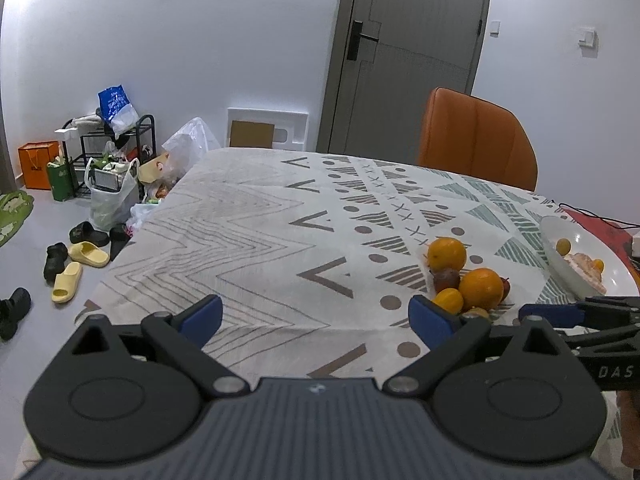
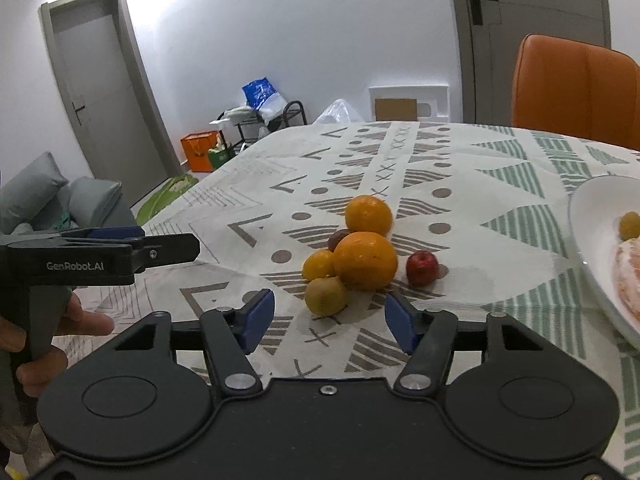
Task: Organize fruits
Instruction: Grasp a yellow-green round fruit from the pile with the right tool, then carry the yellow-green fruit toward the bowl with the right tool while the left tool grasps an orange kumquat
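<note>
Just beyond the parted right tongs (image 2: 329,318), clustered fruits (image 2: 352,258).

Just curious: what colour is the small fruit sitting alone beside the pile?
Dark red, probably a small apple. The right wrist view shows it best.

Left gripper (image 1: 316,320), fingers spread wide, blue pads (image 1: 202,316) well apart, nothing between them; held low and roughly level. Right gripper (image 2: 328,320), fingers likewise parted, blue pads (image 2: 258,314) apart and empty. Left hand (image 2: 52,332) wrapped around the left gripper's handle, seen at the left edge of the right wrist view.
</note>
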{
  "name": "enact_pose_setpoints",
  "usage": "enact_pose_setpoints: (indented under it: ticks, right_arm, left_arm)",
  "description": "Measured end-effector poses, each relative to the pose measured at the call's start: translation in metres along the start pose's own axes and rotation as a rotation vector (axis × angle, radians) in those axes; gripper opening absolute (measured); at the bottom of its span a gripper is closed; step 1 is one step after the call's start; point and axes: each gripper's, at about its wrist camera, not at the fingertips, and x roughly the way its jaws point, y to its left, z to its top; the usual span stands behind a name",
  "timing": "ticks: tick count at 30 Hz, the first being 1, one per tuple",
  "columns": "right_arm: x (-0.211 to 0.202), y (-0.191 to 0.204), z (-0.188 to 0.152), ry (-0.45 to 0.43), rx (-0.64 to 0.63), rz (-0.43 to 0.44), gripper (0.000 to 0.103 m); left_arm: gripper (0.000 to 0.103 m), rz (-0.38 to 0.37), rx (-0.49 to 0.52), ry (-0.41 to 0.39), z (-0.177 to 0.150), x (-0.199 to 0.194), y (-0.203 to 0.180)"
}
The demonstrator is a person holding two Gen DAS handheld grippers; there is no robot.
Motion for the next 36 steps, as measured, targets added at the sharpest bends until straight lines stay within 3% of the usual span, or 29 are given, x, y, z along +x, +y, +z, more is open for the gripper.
enact_pose_setpoints:
  ticks: [7,9,11,23,33,36]
  right_arm:
    - [0.019,0.002,0.002,0.039,-0.018,0.011,0.045]
    - [0.023,0.000,0.002,0.050,-0.012,0.014,0.031]
    - [0.024,-0.002,0.003,0.044,-0.011,0.012,0.026]
    - [0.002,-0.023,-0.002,0.017,0.025,-0.006,0.025]
    - [-0.012,-0.043,-0.005,-0.006,0.057,-0.041,0.025]
    - [-0.016,-0.049,-0.006,-0.011,0.070,-0.052,0.025]
  left_arm:
    - [0.099,-0.004,-0.004,0.010,0.001,0.007,0.001]
    - [0.099,-0.008,-0.001,0.011,0.002,0.008,-0.001]
    - [0.099,-0.015,0.002,0.013,0.002,0.010,-0.003]
    - [0.092,-0.063,0.057,0.020,0.004,0.019,-0.031]
    - [0.064,-0.107,0.091,0.044,0.003,0.030,-0.052]
    - [0.060,-0.126,0.097,0.051,0.004,0.034,-0.058]
